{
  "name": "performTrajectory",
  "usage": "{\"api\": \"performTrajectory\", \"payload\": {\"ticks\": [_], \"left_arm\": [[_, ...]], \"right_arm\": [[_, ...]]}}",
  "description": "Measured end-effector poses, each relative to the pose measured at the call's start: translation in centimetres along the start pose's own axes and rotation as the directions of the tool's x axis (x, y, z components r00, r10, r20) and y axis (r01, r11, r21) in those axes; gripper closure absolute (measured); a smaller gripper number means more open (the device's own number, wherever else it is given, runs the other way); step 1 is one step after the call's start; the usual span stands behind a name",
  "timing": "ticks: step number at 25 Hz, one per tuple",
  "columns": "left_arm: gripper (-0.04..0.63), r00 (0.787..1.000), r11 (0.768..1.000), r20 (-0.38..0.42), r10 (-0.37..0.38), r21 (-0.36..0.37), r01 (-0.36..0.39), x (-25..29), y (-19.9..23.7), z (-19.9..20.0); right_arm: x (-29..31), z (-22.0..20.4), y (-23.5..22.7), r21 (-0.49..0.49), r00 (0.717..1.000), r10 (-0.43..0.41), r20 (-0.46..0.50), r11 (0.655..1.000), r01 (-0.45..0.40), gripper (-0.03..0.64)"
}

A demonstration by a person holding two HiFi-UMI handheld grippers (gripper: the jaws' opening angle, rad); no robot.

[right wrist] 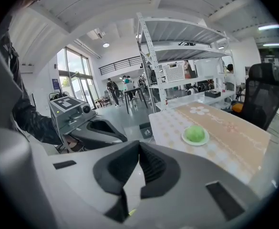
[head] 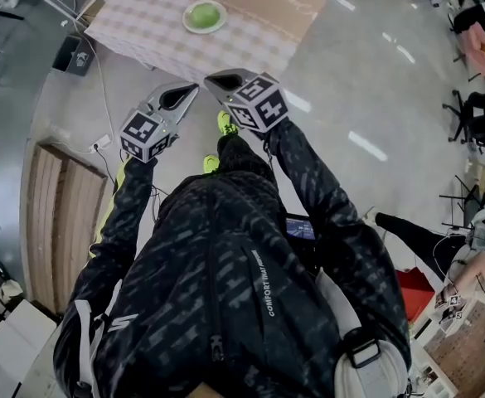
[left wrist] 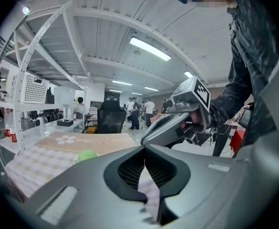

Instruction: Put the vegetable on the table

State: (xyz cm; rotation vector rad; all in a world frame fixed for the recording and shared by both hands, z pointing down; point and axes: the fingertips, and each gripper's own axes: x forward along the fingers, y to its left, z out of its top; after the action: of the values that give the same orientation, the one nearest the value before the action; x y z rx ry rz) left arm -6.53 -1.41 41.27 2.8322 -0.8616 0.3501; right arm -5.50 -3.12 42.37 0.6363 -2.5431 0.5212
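My left gripper [head: 191, 89] and right gripper [head: 212, 78] are both closed tight, empty. The green vegetable [head: 204, 13] sits on a white plate [head: 187, 24] on the checked table [head: 143, 25] far ahead, shiny floor [head: 350, 73] between (wooden pallet [head: 60, 214] near left).

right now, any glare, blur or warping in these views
Head view: sharp, with glare streaks on the floor and edges bent by the lens. Left gripper view: heavy fisheye, dark corners, a bright ceiling light, and the bottom edge is soft. Right gripper view: same fisheye, the window is washed out, the vegetable is clear.
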Motion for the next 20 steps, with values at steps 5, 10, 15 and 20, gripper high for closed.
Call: {"api": "performTrajectory", "payload": {"ticks": [5,10,15,20], "left_arm": [[0.595,1.000,0.999,0.012,0.007,-0.037,-0.006,-0.2,-2.3,-0.1],[0.595,0.999,0.998,0.023,0.027,-0.059,-0.025,0.2,-4.4,0.2],[0.595,0.998,0.995,0.023,0.058,-0.079,-0.056,0.7,-7.5,0.4],[0.595,0.997,0.994,0.018,0.077,-0.081,-0.076,2.4,-11.0,0.4]], "right_arm": [[-1.4,-1.1,1.1,-0.004,1.000,0.022,-0.009,1.000,-0.022,0.623],[-2.9,-2.2,1.6,-0.002,0.999,0.053,-0.007,0.999,-0.053,0.623],[-5.7,-3.8,2.6,0.013,0.996,0.092,0.008,0.996,-0.092,0.623],[-8.7,-5.7,2.7,0.006,0.992,0.129,0.009,0.992,-0.129,0.623]]}}
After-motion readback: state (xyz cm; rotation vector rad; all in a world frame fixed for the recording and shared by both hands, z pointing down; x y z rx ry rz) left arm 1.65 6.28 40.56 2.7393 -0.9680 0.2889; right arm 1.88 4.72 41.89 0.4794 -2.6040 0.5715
